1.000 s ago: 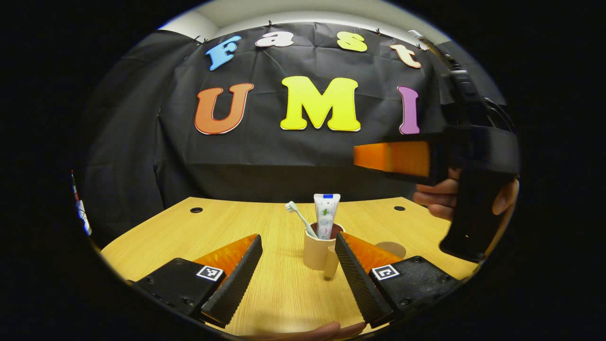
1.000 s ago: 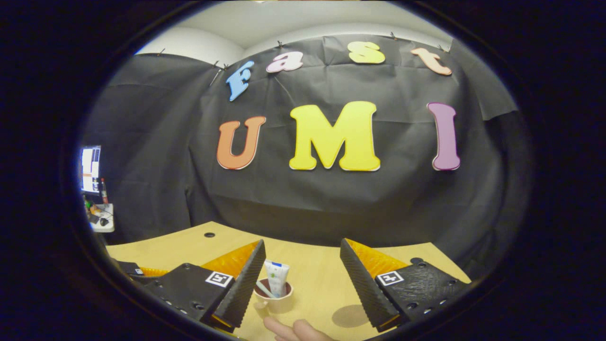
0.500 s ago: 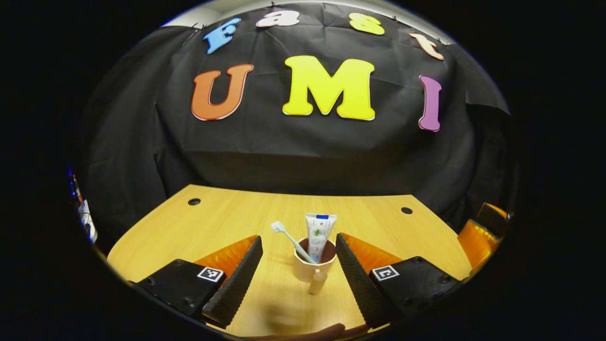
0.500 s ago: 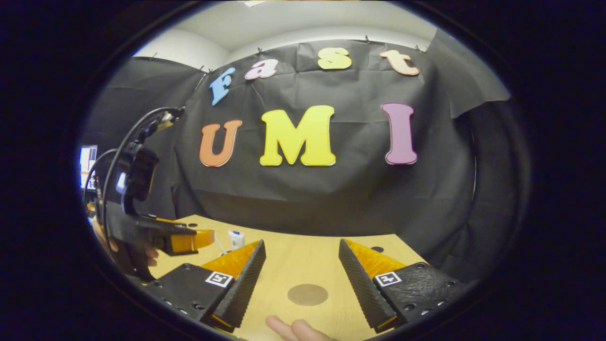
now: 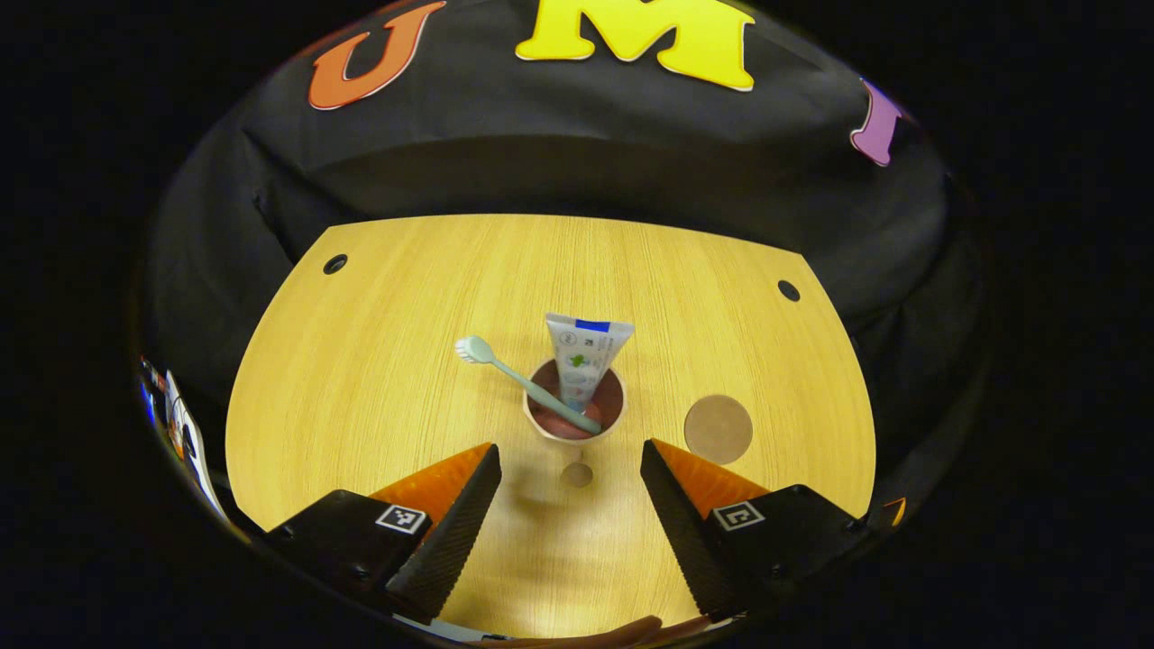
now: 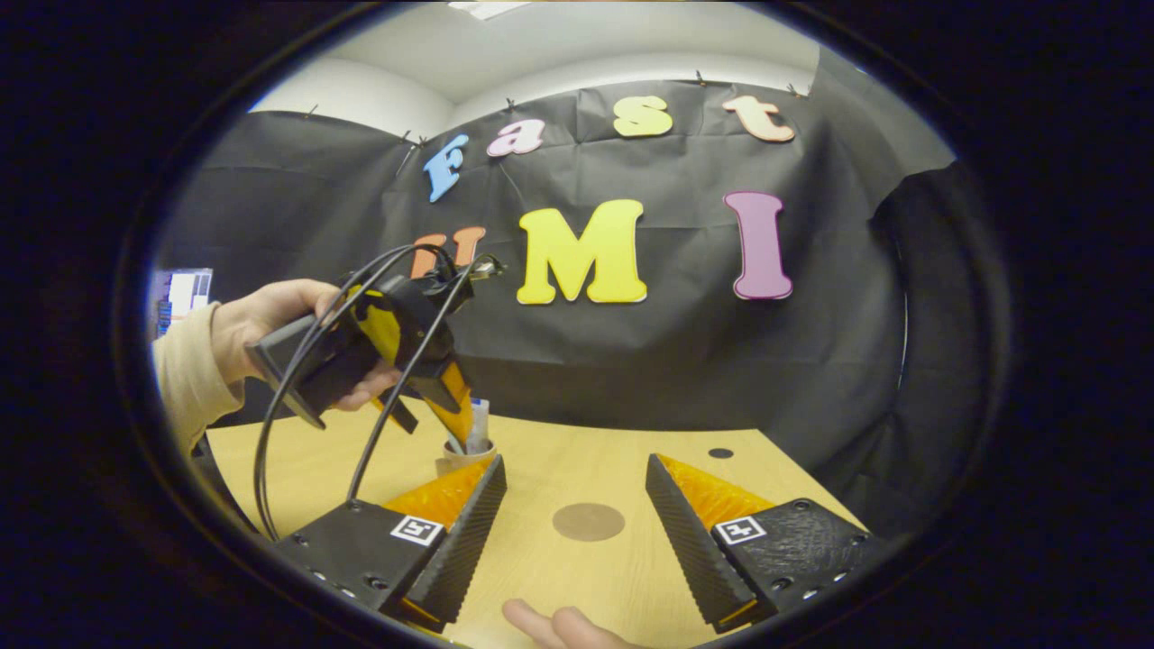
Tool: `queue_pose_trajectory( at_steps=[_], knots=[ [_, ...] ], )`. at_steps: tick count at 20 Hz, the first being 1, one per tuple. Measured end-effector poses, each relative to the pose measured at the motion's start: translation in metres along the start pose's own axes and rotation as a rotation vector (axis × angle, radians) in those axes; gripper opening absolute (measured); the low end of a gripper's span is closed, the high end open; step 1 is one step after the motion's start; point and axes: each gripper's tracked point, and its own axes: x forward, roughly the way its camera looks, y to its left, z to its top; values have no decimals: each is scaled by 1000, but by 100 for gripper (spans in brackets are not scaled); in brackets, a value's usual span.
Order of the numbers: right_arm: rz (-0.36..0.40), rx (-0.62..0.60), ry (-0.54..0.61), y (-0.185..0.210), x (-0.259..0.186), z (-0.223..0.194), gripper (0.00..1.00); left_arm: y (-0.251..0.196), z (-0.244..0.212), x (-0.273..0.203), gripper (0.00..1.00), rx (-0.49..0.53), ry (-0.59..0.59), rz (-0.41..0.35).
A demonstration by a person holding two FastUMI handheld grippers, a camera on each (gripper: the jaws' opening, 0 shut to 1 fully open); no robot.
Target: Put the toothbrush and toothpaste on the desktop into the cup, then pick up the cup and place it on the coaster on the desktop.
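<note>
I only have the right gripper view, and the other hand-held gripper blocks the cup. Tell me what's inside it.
Observer: In the left gripper view, the toothbrush and the toothpaste both stand in the cup.
Operator: Report that hand-held gripper's fingers.
Observer: The left hand-held gripper is open above the cup, holding nothing.
Operator: Describe how the toothbrush sits.
Observer: It leans, with its bristle head out past the rim.
</note>
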Motion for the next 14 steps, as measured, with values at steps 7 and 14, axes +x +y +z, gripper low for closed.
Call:
queue_pose_trajectory(
  at_steps=[7, 14],
  knots=[
    [8, -91, 22, 9, 3, -18, 95, 0, -4, 21, 96, -9, 189, 30],
    [-22, 82, 18, -22, 9, -9, 95, 2, 19, 47, 82, 35, 336, 76]
  ],
)
